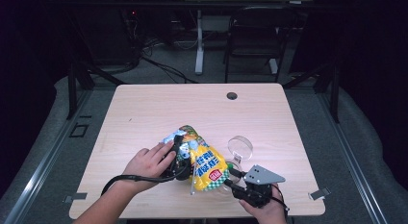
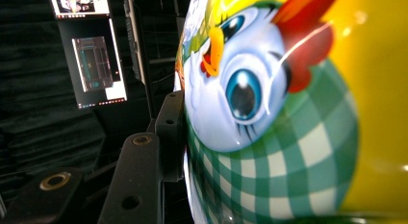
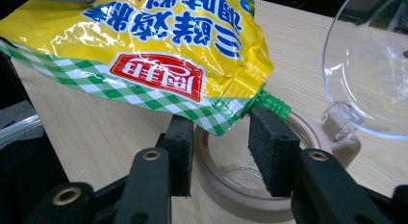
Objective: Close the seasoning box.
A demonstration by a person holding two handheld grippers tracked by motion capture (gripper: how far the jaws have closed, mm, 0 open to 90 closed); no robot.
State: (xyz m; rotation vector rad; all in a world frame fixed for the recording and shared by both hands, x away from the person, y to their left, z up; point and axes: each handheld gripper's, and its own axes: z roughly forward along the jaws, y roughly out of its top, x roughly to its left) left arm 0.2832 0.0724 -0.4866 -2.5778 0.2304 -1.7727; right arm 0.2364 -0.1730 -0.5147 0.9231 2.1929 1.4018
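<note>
Right gripper jaws clamp the jar rim, one inside, one outside; the pouch's green spout hangs just above the jar, lid open beside. Left gripper view: pouch held against one pad. High view: left gripper holds the pouch over the tabletop.

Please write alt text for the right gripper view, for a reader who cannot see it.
A yellow pouch tilts its green spout over an open beige-rimmed jar, whose clear hinged lid stands open. The right tool has one jaw inside the rim and one outside.
</note>
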